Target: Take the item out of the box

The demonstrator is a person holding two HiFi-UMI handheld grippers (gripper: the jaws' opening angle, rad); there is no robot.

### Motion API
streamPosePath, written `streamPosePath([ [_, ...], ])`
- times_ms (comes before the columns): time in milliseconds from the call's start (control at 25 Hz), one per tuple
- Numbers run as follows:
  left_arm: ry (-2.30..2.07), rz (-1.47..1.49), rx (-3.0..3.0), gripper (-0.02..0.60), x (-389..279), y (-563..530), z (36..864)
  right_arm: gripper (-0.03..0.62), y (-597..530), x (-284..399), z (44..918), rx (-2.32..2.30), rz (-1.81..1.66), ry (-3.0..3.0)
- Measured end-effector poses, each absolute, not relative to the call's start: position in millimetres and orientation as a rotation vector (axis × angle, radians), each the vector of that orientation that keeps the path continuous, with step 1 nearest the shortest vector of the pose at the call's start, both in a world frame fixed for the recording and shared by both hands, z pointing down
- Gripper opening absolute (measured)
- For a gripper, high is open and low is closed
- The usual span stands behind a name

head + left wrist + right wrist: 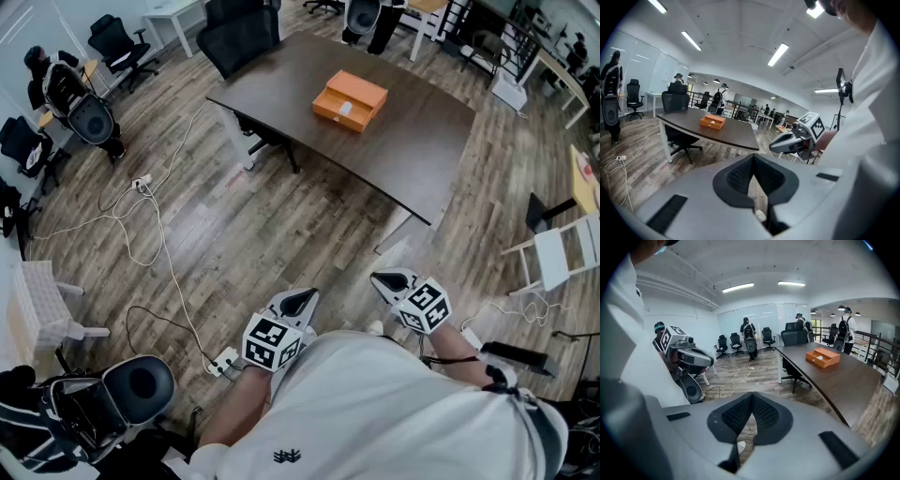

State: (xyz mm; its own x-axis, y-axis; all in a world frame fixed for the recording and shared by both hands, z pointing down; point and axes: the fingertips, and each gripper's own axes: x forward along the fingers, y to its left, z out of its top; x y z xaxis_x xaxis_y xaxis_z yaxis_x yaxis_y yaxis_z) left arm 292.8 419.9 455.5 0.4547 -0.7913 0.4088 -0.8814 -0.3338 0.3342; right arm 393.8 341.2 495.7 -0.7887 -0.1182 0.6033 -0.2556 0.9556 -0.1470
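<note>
An open orange box (350, 100) lies on the dark brown table (394, 141), far ahead of me, with a small white item (346, 108) inside it. The same box (712, 122) (823, 356) shows small in both gripper views. My left gripper (302, 302) and right gripper (391, 279) are held close to my body, over the wooden floor and well short of the table. Both are shut, their jaws meeting at the tips with nothing between them. The left gripper (752, 157) view also catches the right gripper's body, and the right gripper (751, 396) view the left one's.
Black office chairs (239, 37) stand at the table's far side. White cables and a power strip (141, 183) trail over the floor at left. A white folding chair (562, 253) stands at right, a speaker-like device (131, 389) by my left. People stand at the room's back (749, 336).
</note>
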Motion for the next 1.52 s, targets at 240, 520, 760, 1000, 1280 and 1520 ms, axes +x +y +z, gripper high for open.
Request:
streamPosePath([
  [240, -1.396, 0.238, 2.201, 0.009, 242, 444, 465, 0.002, 360, 340, 505, 0.265, 0.285, -2.483],
  [520, -1.37, 0.248, 2.185, 0.009, 218, 451, 490, 0.002, 371, 318, 519, 0.257, 0.308, -2.462],
  [760, -1.372, 0.229, 2.201, 0.009, 197, 411, 488, 0.003, 336, 291, 527, 0.248, 0.356, -2.461],
  [1000, -1.449, 0.255, 2.12, 0.011, 140, 351, 482, 0.003, 258, 231, 529, 0.216, 0.363, -2.482],
  [1280, -1.499, 0.281, 2.089, 0.012, 93, 239, 475, 0.005, 141, 178, 538, 0.164, 0.397, -2.488],
  [1520, -1.503, 0.303, 2.096, 0.035, 78, 139, 472, 0.086, 41, 161, 558, 0.175, 0.418, -2.452],
])
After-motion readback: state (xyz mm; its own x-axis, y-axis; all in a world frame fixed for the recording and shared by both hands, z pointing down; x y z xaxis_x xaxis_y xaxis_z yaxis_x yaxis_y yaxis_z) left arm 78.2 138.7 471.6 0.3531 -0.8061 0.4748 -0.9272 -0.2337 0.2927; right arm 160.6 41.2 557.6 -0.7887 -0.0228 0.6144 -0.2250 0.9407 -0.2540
